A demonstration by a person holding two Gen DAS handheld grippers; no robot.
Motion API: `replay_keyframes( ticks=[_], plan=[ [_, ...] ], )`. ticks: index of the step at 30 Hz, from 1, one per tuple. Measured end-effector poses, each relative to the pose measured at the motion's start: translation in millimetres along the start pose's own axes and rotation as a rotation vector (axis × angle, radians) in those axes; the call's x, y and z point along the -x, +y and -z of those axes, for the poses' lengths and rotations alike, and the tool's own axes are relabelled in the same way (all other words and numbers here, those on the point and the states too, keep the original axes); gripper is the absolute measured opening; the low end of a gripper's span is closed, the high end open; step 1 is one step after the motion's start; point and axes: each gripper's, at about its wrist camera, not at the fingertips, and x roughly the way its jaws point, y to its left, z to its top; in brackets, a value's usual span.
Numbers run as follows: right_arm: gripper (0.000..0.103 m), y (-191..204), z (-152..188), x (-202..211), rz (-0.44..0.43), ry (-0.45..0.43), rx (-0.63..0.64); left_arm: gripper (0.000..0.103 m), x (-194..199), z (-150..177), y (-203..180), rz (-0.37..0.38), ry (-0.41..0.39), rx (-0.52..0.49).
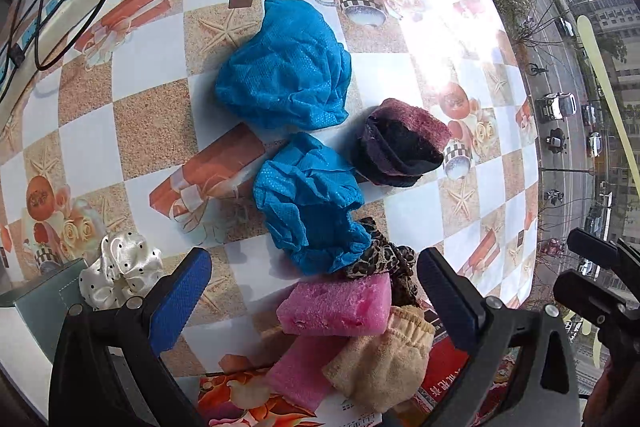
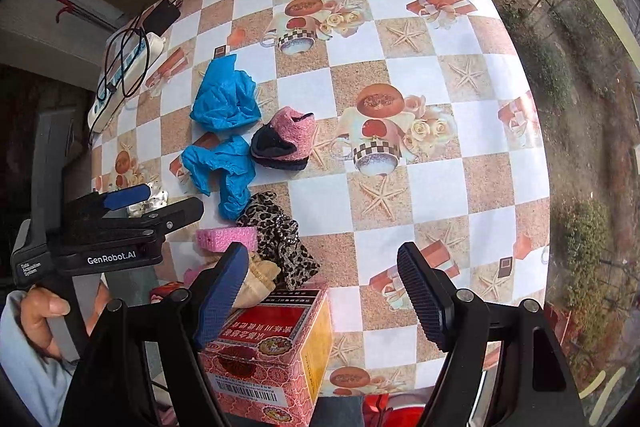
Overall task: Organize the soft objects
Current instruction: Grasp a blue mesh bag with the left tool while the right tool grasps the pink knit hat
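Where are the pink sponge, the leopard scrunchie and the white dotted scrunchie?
pink sponge (image 1: 336, 307): left wrist view, its front face.
leopard scrunchie (image 2: 286, 247): right wrist view, middle folds.
white dotted scrunchie (image 1: 120, 267): left wrist view, centre ruffles.

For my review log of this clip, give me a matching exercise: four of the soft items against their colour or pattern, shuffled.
Items:
1. scrunchie beside the left tongs
2. sponge
3. shoe cover farthest from the camera
4. fabric piece next to the sponge

Colour or pattern:
A. leopard print
B. plain blue
C. white with black dots
D. pink

Pairs: 1-C, 2-D, 3-B, 4-A
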Motion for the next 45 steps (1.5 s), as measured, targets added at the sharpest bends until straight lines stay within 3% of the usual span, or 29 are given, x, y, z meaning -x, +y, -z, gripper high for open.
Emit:
replay_keyframes(
  ticks=[4, 5, 7, 10, 14, 24, 25, 26, 28, 29, 30, 35, 45],
  plan=[
    [0.078, -11, -14, -18, -0.014, 0.026, -0.014, 0.102, -36, -14, -2, -0.054, 0.089, 0.037],
    [0.078, -13, -16, -21, -0.015, 0.029, -0.015, 0.099, -41, -15, -1, -0.075, 0.096, 0.038],
    [0.078, -15, -24, -28, -0.021, 0.038, -0.016, 0.08, -47, -17, 2, -0.154, 0.102, 0.042],
    [0.078, -13, -35, -39, -0.031, 0.047, -0.013, 0.077, -44, -17, 21, -0.238, 0.081, 0.098],
    [0.078, 1, -54, -61, -0.045, 0.069, 0.018, 0.077, -43, -17, 39, -0.202, 0.083, 0.126],
    [0.077, 37, -90, -135, -0.047, 0.158, 0.099, 0.077, -41, -19, 37, -0.247, 0.018, 0.114],
    [0.075, 37, -89, -138, -0.044, 0.164, 0.1, 0.072, -40, -18, 37, -0.252, 0.014, 0.108],
    [0.065, 38, -88, -140, -0.051, 0.171, 0.101, 0.068, -39, -17, 34, -0.256, 0.005, 0.099],
    [0.045, 41, -85, -138, -0.054, 0.162, 0.115, 0.034, -39, -16, 24, -0.259, -0.011, 0.076],
    [0.034, 42, -84, -138, -0.059, 0.164, 0.12, 0.027, -38, -15, 23, -0.258, -0.009, 0.072],
    [0.032, 42, -83, -136, -0.059, 0.156, 0.119, 0.024, -35, -14, 24, -0.251, -0.014, 0.075],
    [0.028, 36, -76, -118, -0.08, 0.105, 0.094, 0.022, -6, -10, 32, -0.268, -0.083, 0.071],
    [0.028, 25, -61, -68, -0.093, 0.019, 0.086, 0.022, 53, 31, 2, -0.317, -0.202, 0.014]
  ],
)
